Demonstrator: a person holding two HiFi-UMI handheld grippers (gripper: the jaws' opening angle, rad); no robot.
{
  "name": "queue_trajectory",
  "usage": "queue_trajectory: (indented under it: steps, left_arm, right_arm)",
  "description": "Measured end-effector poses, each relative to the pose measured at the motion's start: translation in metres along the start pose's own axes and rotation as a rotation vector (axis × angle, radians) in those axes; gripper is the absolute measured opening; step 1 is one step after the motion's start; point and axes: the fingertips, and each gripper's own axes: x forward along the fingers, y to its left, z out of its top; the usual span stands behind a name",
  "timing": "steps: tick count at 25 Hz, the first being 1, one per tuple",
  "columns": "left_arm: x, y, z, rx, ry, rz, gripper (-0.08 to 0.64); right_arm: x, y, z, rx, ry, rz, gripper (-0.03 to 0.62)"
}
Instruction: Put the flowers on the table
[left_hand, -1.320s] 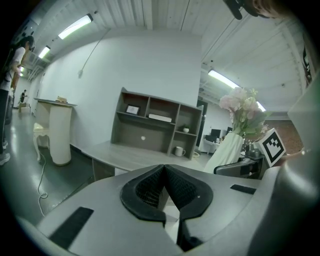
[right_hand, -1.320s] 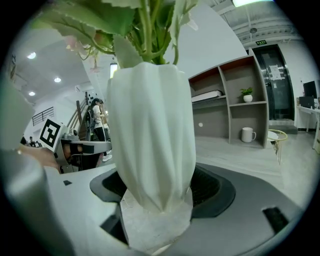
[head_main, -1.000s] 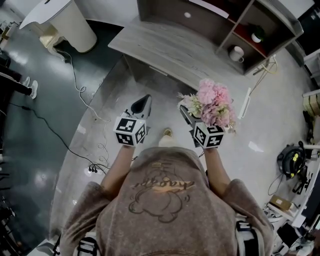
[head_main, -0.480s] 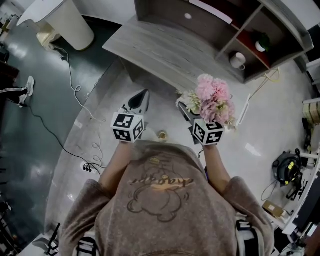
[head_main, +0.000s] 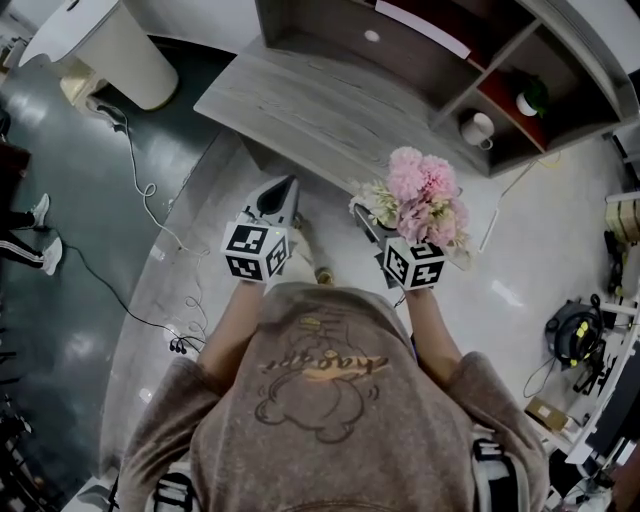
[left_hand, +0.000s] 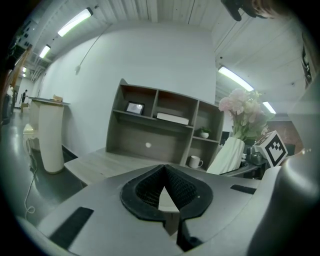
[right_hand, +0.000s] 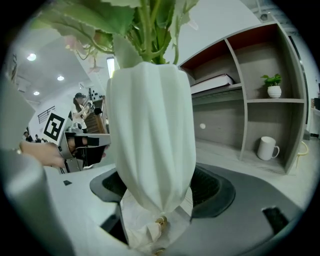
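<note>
A bunch of pink flowers (head_main: 421, 196) in a white ribbed wrap (right_hand: 150, 140) stands upright in my right gripper (head_main: 368, 213), which is shut on the wrap's lower end (right_hand: 155, 202). The bunch hangs over the floor, just short of the grey wooden table (head_main: 300, 100). My left gripper (head_main: 283, 191) is level with it on the left, shut with nothing in it (left_hand: 165, 195). In the left gripper view the flowers (left_hand: 242, 112) show at the right, the table (left_hand: 115, 162) straight ahead.
A shelf unit (head_main: 430, 50) stands on the table's back, with a white mug (head_main: 478, 128) and a small potted plant (head_main: 530, 100) in it. A white pedestal (head_main: 130, 50) stands at the left. Cables (head_main: 150, 190) lie on the floor. A yellow-black tool (head_main: 575, 335) lies at the right.
The person has stepped nearer the table, so both grippers are closer to its front edge. The flowers stay held in the right gripper.
</note>
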Motion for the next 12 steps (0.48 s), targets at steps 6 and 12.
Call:
queue_trajectory:
  steps: [6, 12]
  left_arm:
    - [0.047, 0.039, 0.018, -0.004, 0.014, -0.022, 0.017]
    - [0.093, 0.079, 0.042, -0.004, 0.02, -0.058, 0.017]
  right_arm:
    - [0.047, -0.021, 0.027, -0.004, -0.005, -0.014, 0.365]
    - [0.095, -0.037, 0.058, 0.001, -0.008, -0.041, 0.365]
